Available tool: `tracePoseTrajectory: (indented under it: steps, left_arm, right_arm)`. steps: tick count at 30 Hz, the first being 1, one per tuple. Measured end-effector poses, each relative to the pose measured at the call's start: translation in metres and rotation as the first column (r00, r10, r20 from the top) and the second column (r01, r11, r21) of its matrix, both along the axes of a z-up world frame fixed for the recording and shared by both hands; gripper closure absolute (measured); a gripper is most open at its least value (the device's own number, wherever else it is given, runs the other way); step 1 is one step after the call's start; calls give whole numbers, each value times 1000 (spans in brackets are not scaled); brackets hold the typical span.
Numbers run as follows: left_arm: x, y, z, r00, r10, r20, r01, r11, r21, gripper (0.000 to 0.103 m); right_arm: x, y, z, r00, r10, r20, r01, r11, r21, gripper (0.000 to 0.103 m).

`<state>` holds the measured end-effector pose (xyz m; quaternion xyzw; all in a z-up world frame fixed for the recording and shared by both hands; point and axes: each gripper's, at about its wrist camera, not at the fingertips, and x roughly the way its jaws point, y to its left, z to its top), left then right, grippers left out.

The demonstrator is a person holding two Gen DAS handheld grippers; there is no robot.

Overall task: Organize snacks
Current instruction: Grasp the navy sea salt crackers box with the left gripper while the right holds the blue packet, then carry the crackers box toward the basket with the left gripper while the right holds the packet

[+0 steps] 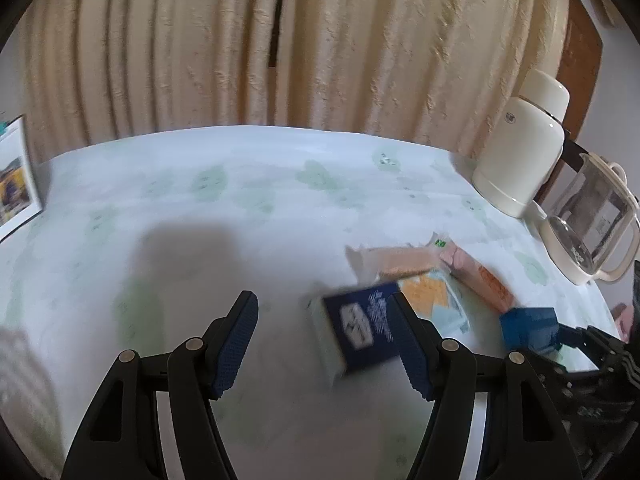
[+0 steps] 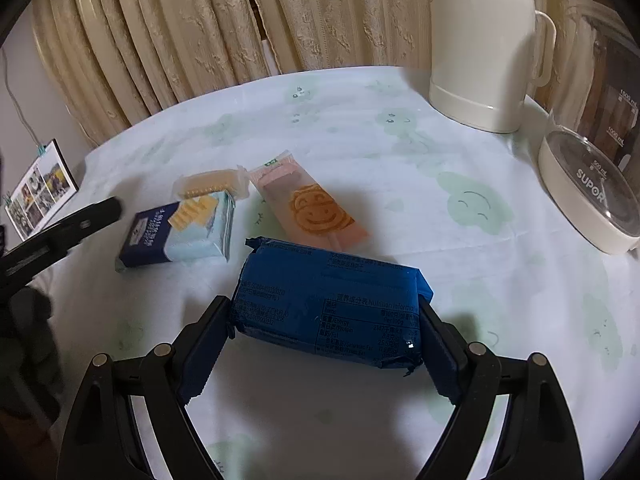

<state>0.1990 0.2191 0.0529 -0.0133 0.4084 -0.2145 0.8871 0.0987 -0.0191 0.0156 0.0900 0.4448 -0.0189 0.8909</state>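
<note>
Blue packet (image 2: 328,304), "Nutrition Information" legible, clamped in right gripper (image 2: 324,344) jaws; left gripper (image 1: 324,344) jaws spread; jug (image 2: 592,184) reads "SUPOR".

Four snack packs on the table (image 2: 400,208): one blue (image 2: 328,304), one navy-and-white (image 2: 180,232), one pink (image 2: 308,204), one small clear (image 2: 212,184); plus one cream flask (image 2: 480,48), one glass jug (image 2: 592,184), one photo frame (image 2: 40,188).

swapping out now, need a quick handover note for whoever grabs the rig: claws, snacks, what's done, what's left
Right claw: shut on the blue packet, gripped by its ends.
Left claw: open, holding nothing, just left of the navy cracker box.
Snacks: the box, a pink smiley-face pack and a small clear biscuit pack lie loosely clustered mid-table.
Done: nothing visibly sorted.
Left: place the blue packet, then tidy the other three.
</note>
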Motion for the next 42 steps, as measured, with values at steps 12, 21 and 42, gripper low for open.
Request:
tracePoseTrajectory:
  steps: [12, 21, 42]
  left_arm:
    - [40, -42, -28, 980, -166, -114, 161, 986, -47, 36]
    - [2, -55, -25, 953, -280, -113, 281, 960, -1, 36]
    - [-30, -73, -27, 974, -217, -68, 225, 962, 153, 50]
  right_arm:
    - [2, -1, -1, 1000, 3, -4, -3, 1000, 28, 17]
    - [1, -2, 0, 1000, -6, -2, 6, 999, 37, 17]
    - [-2, -10, 5, 999, -31, 16, 30, 998, 61, 17]
